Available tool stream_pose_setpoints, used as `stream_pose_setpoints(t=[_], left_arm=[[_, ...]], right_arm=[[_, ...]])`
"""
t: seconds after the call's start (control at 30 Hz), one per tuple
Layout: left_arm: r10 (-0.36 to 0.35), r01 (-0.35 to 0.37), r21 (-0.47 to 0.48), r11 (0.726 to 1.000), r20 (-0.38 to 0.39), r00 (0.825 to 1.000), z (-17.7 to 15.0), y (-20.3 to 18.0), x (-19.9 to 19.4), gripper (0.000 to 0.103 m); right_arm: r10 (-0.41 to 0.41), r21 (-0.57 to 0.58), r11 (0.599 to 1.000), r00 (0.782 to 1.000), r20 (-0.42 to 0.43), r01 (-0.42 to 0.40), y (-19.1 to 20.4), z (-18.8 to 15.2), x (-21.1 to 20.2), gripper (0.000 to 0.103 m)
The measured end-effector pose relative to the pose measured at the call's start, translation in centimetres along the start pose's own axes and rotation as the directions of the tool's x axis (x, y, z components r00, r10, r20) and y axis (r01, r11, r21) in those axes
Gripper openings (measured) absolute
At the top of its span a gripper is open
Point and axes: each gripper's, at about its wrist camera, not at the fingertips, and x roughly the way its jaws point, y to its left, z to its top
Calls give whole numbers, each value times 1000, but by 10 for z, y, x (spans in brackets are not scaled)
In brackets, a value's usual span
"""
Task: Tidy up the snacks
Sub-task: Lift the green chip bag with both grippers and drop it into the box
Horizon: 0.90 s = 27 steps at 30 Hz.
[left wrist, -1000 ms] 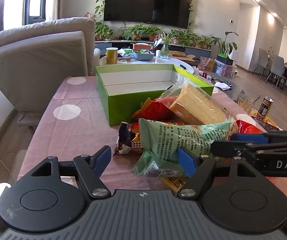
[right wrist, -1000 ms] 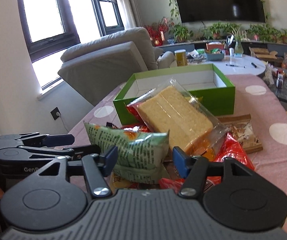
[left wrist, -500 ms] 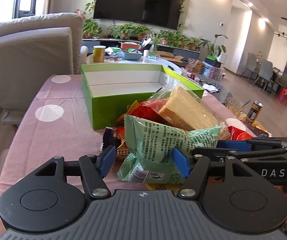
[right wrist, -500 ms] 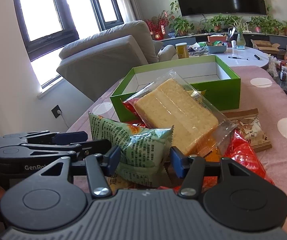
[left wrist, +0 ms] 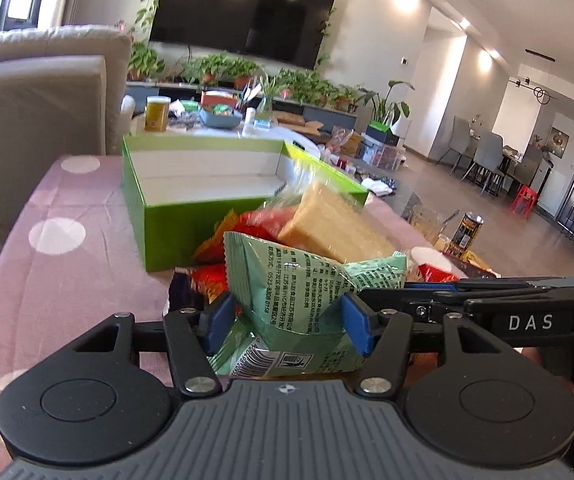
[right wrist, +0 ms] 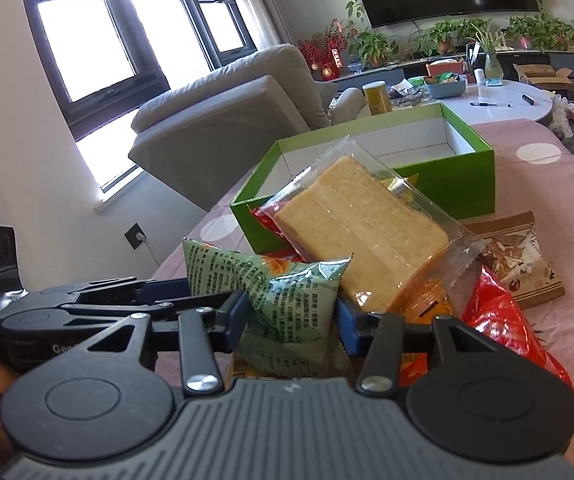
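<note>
While both my tongs squeeze the green bag (left wrist: 307,280), I think about how to lift it well. My left tongs (left wrist: 285,322) have just been closing, and now the blue pads press in on the bag's sides. My right tongs (right wrist: 289,318) sit narrow too, with their pads tight on the other end of the same bag. The bag puffs and crinkles between them.

The bag lies at the near edge of the table (left wrist: 59,272), on top of the snack pile. Its long side runs across the table, from my left tongs to my right. One sealed end sticks up on the left and the other pokes toward the yellow cake (right wrist: 363,232). The barcode end hangs down near me.

I think the next job is to lift the bag and put it in the green box (left wrist: 191,216), which sits open toward the far edge, behind the pile. I should not squeeze harder, or the bag may pop. I should lift both hands together so it does not tear or twist. The cake leans close to the bag, so I should go up slowly or it may slide off the pile.
</note>
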Motion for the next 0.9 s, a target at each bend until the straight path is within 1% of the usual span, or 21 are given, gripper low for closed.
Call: stream_pose_setpoints(t=[0.1, 0.17, 0.3, 0.47, 0.53, 0.63, 0.73, 0.9], left_arm=[[17, -19, 35, 999, 53, 998, 9, -9, -15, 53], [21, -26, 49, 998, 96, 995, 19, -14, -25, 53], [27, -37, 52, 998, 172, 985, 47, -18, -36, 53], [49, -62, 44, 997, 250, 967, 76, -20, -39, 54], [53, -64, 33, 997, 257, 965, 87, -17, -34, 54], [64, -68, 6, 998, 250, 966, 99, -10, -23, 54], [78, -75, -23, 997, 239, 968, 106, -4, -10, 53], [97, -88, -56, 995, 194, 976, 117, 13, 24, 54]], right_arm=[[7, -20, 1000, 999, 37, -7, 6, 6, -11, 92], [18, -53, 998, 997, 73, -14, 13, 15, -20, 92], [40, -125, 992, 989, 141, -22, 23, 44, -31, 92], [97, -164, 984, 978, 182, -67, 19, 84, -28, 92], [108, -186, 980, 975, 195, -71, 18, 96, -25, 92], [117, -195, 978, 975, 191, -79, 12, 110, -14, 92], [128, -174, 980, 976, 174, -97, 4, 121, 0, 92], [137, -141, 983, 981, 134, -118, -13, 132, 29, 92]])
